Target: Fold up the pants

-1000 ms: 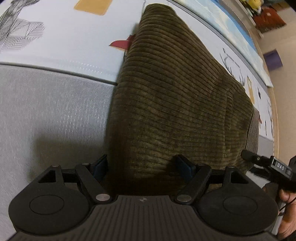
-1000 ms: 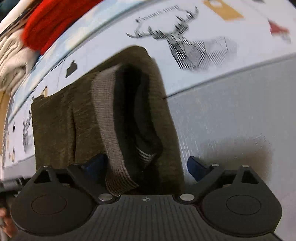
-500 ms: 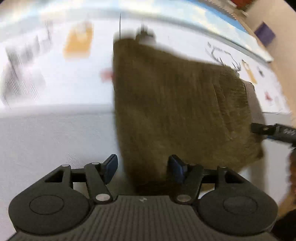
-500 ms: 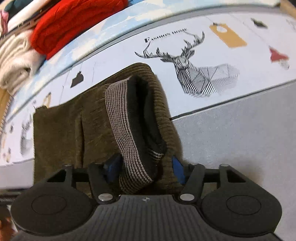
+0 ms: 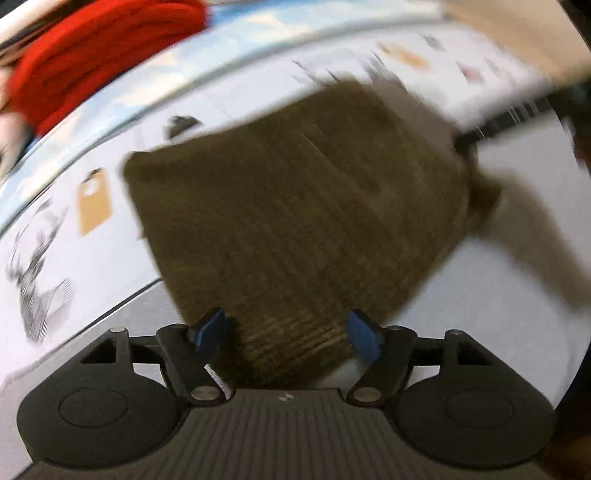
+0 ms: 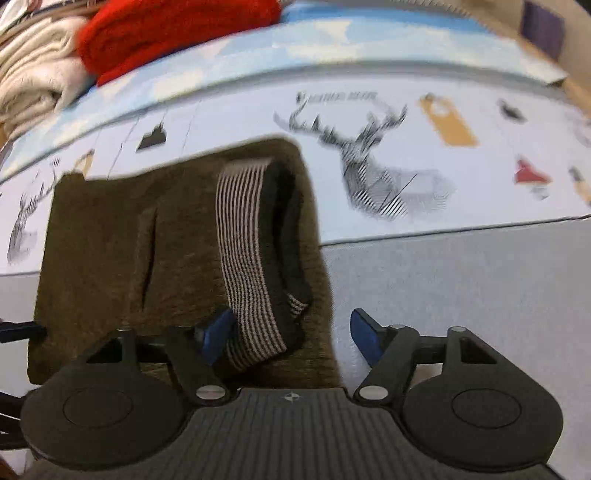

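Lying behind the work area, a folded red knit garment (image 6: pixel 173 33) rests beside a stack of cream garments (image 6: pixel 33 74) on a sky-blue printed strip (image 6: pixel 332 48), and nearer to us a white cloth printed with a line-drawn deer head (image 6: pixel 369 162) meets a plain grey mat (image 6: pixel 461 288). We see the folded olive corduroy pants (image 6: pixel 177 236) lying across the seam between that cloth and the mat, with nothing stacked on them. In the right wrist view our right gripper (image 6: pixel 291 332) straddles the striped elastic waistband (image 6: pixel 247 266) at the pants' near right corner; its jaws are opening, one blue pad against the fabric beside the waistband, the other standing clear over bare mat. In the blurred left wrist view our left gripper (image 5: pixel 288 332) has the pants' near edge between its blue pads; its jaws are opening too, and we cannot tell whether the pads press the cloth.
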`<state>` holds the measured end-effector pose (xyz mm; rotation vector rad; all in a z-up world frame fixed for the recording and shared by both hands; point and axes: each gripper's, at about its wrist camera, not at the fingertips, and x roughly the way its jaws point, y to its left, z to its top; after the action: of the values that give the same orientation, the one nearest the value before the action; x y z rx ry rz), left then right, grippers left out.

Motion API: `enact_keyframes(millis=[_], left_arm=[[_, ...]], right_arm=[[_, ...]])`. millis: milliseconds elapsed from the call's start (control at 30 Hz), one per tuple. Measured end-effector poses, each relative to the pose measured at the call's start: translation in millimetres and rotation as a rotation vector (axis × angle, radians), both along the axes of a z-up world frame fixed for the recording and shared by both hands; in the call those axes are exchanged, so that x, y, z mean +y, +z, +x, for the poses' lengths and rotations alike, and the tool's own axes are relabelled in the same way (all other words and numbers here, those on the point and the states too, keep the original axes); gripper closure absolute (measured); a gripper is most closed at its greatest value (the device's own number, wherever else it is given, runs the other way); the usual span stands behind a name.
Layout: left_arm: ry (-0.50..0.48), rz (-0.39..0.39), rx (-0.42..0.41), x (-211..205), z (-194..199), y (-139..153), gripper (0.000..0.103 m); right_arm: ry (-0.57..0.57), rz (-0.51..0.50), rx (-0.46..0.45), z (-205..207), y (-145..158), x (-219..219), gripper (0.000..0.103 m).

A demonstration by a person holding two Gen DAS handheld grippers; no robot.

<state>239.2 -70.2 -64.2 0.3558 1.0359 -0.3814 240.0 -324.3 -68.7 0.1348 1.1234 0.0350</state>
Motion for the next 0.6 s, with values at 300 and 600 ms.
enact_keyframes(millis=[300,600], left_arm=[[0.259,-0.007,-0.361,23,-65,90,0.008],[0.39,-0.205,-0.196,12,-133,82,0.001]], right_arm=[[0.067,-0.053,-0.416,-77,94,19,0.023],[0.055,0.05,-0.519,-150,126,29,0.023]])
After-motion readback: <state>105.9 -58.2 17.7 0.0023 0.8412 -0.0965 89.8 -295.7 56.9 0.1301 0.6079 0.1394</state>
